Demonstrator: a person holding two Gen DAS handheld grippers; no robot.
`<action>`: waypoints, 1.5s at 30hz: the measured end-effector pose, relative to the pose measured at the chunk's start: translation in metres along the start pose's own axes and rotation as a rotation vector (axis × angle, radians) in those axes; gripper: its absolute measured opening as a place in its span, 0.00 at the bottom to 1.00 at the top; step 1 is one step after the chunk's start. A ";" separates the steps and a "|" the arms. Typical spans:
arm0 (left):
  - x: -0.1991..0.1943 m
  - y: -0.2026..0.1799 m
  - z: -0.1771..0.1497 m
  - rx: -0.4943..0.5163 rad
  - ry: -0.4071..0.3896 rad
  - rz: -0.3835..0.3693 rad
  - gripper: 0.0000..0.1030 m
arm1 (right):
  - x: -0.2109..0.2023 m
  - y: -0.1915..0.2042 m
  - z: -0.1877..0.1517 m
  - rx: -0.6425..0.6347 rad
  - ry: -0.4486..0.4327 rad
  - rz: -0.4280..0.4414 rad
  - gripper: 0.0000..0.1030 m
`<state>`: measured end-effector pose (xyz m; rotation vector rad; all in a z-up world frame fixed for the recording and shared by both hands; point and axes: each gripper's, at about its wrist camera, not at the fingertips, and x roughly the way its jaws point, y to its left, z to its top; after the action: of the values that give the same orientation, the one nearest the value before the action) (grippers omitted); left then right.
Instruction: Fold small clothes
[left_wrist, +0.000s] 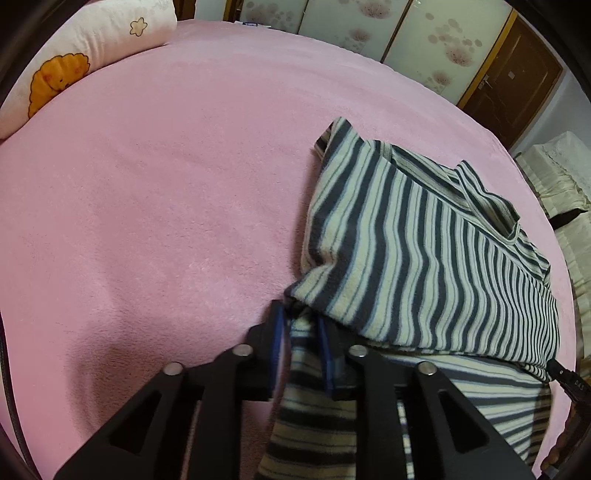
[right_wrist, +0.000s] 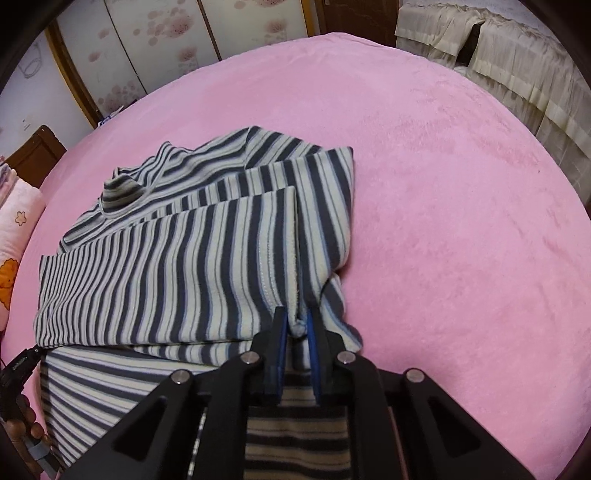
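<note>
left claw (left_wrist: 301, 325) pinching striped top (left_wrist: 424, 258) corner; right claw (right_wrist: 296, 325) likewise (lower half hidden under claws).

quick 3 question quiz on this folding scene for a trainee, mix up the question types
1. True or false: the striped top lies on a pink bed cover.
2. What sits between the pads of the left hand-held gripper? A) a pillow corner B) striped fabric C) nothing
3. Fill in: the right hand-held gripper pinches the top at its ____ edge.

Key
1. True.
2. B; both grippers hold striped cloth.
3. Near: the edge closest to the camera, where a folded layer ends.
</note>
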<state>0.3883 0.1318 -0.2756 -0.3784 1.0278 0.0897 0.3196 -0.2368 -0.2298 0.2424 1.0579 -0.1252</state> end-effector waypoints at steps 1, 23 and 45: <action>-0.002 0.000 -0.001 0.002 0.005 -0.007 0.30 | -0.002 0.002 0.000 -0.005 -0.003 -0.001 0.17; -0.095 -0.022 -0.046 0.139 -0.006 -0.028 0.74 | -0.075 0.021 -0.049 -0.050 -0.027 0.074 0.21; -0.168 0.031 -0.158 0.225 0.149 -0.015 0.74 | -0.154 -0.001 -0.182 -0.267 0.079 0.093 0.21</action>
<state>0.1647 0.1230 -0.2138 -0.1896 1.1690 -0.0686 0.0902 -0.1932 -0.1804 0.0554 1.1271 0.1103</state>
